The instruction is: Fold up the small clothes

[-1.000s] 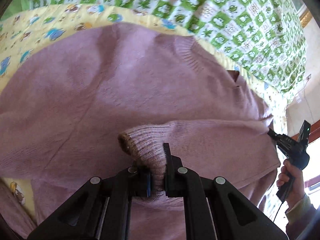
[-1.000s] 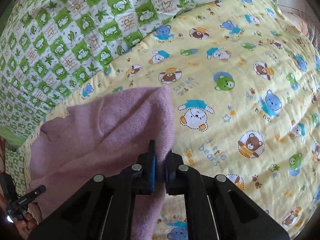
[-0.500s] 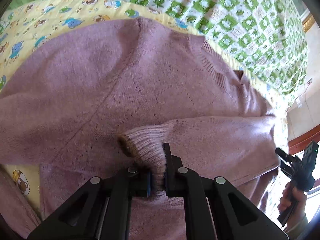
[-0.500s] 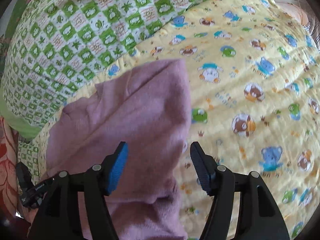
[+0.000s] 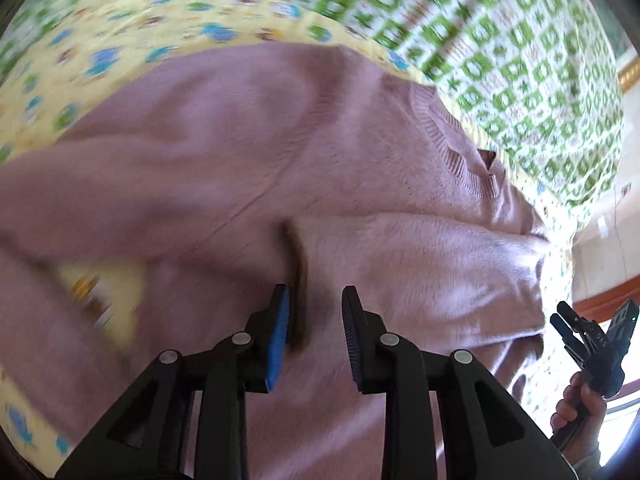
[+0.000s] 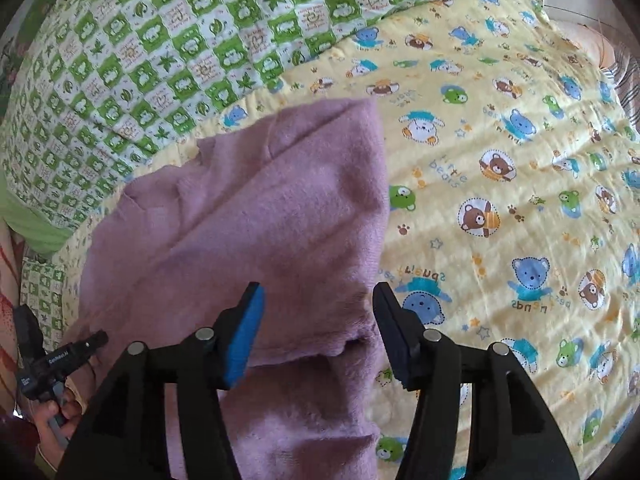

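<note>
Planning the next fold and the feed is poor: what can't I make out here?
- Sweater hem: left wrist view, cut off by the bottom edge and the left hand-held gripper.
- Left half of that view: motion blur smears the quilt print.
- Sweater's near end: right wrist view, behind the right hand-held gripper.

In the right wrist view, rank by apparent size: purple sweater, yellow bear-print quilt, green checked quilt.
1. yellow bear-print quilt
2. purple sweater and green checked quilt: look alike in area, and the sweater lies nearer the camera, so unranked.
</note>
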### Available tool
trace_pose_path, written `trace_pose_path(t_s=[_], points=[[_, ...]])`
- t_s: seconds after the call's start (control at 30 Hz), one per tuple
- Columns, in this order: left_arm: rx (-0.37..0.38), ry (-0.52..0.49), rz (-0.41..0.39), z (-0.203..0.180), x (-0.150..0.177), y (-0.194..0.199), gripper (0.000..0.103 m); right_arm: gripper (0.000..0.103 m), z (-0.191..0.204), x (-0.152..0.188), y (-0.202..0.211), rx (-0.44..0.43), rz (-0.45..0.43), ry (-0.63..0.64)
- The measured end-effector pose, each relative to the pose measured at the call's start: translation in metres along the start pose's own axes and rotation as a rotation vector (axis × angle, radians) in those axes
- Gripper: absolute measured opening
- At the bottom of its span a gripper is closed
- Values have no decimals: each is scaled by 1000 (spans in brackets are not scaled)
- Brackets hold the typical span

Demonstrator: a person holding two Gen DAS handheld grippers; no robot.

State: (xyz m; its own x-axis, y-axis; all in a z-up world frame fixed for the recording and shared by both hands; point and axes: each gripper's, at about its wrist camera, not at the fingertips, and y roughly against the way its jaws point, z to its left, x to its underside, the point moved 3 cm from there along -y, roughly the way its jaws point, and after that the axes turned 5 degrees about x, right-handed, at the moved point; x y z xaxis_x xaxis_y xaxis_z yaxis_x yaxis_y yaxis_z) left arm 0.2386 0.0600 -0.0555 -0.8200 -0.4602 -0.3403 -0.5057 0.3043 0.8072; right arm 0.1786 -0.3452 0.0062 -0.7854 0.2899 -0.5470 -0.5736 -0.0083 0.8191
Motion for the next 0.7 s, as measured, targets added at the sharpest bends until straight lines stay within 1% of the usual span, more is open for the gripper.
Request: trace_pose_path(t_s=[0.03, 0.07, 0.1, 0.13, 0.2, 0.23, 0.3, 0.33, 0.37, 0.43, 0.47, 0.5, 0.57, 0.63, 0.67, 0.7], points=[[-5, 6, -9, 5, 5, 9, 28, 58, 3, 0, 7, -11, -14, -4], [-18, 14, -22, 12, 12, 22, 31, 58, 6, 0, 15, -26, -26, -8], [-25, 22, -31, 17, 17, 31, 38, 58, 10, 1, 21, -42, -33, -9], [-36, 33, -42, 25, 23, 42, 41, 58, 15, 2, 27, -58, -38, -6], [-60, 63, -63, 44, 34, 65, 53, 58, 26, 7, 34, -77, -39, 9], [-71, 79, -71, 54, 40, 75, 55, 58, 33, 10, 37, -87, -35, 20], [-112, 135, -85, 81, 52, 96, 67, 58, 47, 18, 39, -108, -23, 40], [-133, 168, -91, 94, 57, 104, 69, 58, 55, 22, 39, -116, -14, 49], [-139, 214, -93, 114, 63, 112, 70, 58, 62, 27, 38, -124, -5, 56], [-135, 296, -78, 140, 69, 116, 70, 58, 75, 37, 37, -142, 16, 66], [-118, 356, -63, 157, 70, 115, 70, 58, 81, 40, 36, -151, 26, 71], [-93, 389, -58, 164, 69, 111, 70, 58, 88, 45, 35, -161, 38, 76], [-58, 432, -44, 175, 63, 102, 70, 58, 99, 52, 32, -177, 59, 95], [-50, 449, -36, 176, 55, 91, 69, 58, 111, 58, 31, -187, 72, 124], [-48, 452, -39, 176, 50, 85, 67, 58, 115, 60, 30, -192, 76, 131], [-54, 448, -46, 175, 47, 83, 59, 58, 119, 62, 31, -199, 81, 136]])
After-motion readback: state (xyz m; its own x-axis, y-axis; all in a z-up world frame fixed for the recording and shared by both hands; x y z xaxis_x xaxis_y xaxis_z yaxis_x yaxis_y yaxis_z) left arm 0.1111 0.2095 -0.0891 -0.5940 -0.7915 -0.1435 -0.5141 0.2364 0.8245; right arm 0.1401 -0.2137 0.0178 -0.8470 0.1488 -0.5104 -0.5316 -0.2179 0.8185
